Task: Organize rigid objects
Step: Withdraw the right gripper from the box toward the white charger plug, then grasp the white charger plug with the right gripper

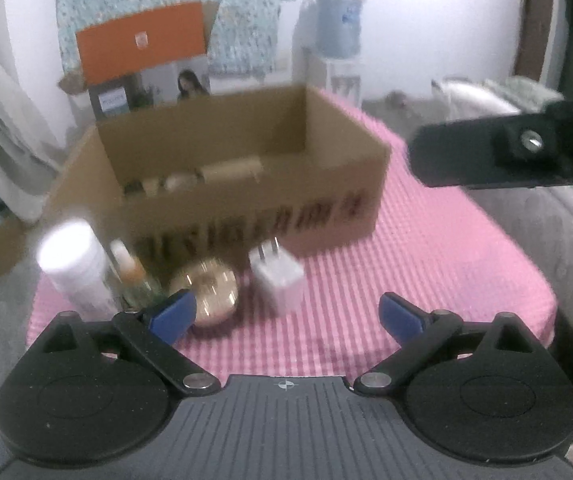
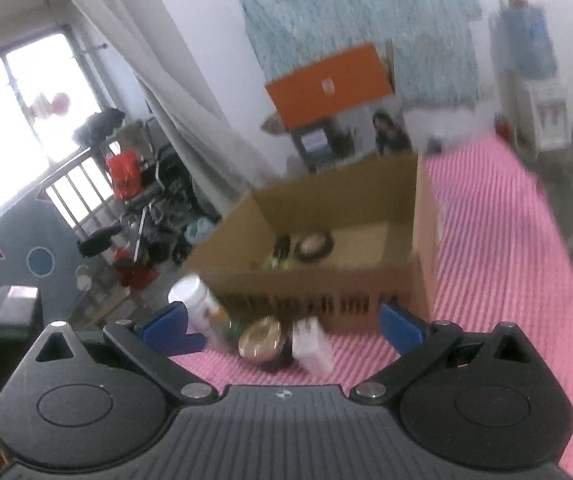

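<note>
Near the table's left edge, before the box, wait bottle, tin and charger; both grippers, left and right, gape empty, apparently ready to fetch one.

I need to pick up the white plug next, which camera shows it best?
The left wrist view: the white plug stands whole, prongs up, before the box. The right wrist view shows it smaller, blurred and low in the picture.
</note>
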`<state>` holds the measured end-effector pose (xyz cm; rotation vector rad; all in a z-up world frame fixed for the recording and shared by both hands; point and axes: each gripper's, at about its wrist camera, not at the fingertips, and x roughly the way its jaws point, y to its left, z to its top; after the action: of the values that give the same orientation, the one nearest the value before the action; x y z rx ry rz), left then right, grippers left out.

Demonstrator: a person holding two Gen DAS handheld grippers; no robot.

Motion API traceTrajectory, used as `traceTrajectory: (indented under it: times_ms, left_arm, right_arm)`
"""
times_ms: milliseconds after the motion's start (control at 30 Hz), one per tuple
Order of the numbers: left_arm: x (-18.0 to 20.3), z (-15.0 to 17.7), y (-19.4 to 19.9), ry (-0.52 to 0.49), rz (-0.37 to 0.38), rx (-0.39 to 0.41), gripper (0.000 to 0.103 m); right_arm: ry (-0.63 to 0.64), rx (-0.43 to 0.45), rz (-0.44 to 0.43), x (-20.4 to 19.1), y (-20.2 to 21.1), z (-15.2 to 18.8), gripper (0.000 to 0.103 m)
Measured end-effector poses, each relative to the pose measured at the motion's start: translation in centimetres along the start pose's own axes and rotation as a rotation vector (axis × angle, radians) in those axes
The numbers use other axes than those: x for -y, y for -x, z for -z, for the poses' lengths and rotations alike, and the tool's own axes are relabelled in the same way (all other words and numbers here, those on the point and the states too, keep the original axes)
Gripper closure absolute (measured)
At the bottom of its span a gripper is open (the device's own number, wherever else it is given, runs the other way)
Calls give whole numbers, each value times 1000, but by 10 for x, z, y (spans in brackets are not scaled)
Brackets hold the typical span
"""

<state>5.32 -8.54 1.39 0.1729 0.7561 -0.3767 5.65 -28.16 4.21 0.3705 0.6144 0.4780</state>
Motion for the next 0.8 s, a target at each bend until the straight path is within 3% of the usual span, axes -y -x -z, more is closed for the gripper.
traceTrajectory:
  times_ms: [333, 567, 800]
  left_arm:
    - [7, 12, -33, -49, -6, -14, 9]
    - [9, 15, -47, -81, 0, -25, 23]
    - [3, 11, -60, -68, 16, -47, 39]
  right_arm:
    - [-171, -138, -59, 35, -50, 11, 4]
    - [-247, -207, -65, 53, -85, 13, 32]
    - [-297, -260, -88, 64, -109, 10, 41]
